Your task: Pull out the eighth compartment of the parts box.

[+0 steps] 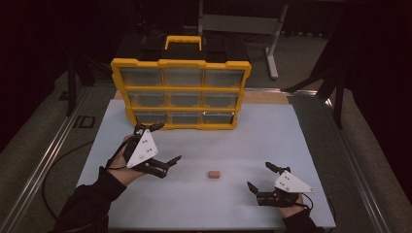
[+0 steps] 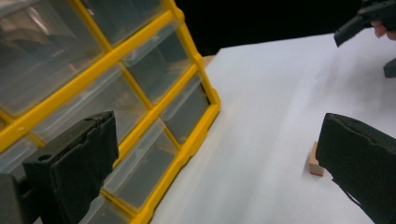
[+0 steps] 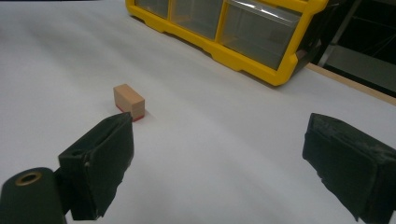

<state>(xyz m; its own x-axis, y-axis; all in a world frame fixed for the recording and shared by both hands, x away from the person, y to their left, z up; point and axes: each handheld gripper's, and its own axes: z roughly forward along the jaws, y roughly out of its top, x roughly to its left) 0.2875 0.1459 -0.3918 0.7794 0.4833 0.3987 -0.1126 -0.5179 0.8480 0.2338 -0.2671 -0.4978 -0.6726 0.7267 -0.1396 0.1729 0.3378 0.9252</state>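
Right gripper [image 1: 263, 176] at table's near edge, released; left gripper [image 1: 165, 143] released (empty); wooden block [image 1: 214, 174] between; yellow drawer organizer [image 1: 181, 92] at far edge.

You wear dark sleeves [image 1: 85, 204]. Each black two-jaw gripper, left [image 1: 160, 145] and right [image 1: 260, 177], carries a pale grey triangular plate with small screws and a thin black cable.

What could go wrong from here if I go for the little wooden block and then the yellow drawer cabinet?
1. The wooden block is small and lies loose on the smooth white table; the open right gripper may nudge it away rather than catch it.
2. The left gripper hovers close to the yellow drawer cabinet, which stands upright; a bump could shift or tip it.
3. All drawers look shut.
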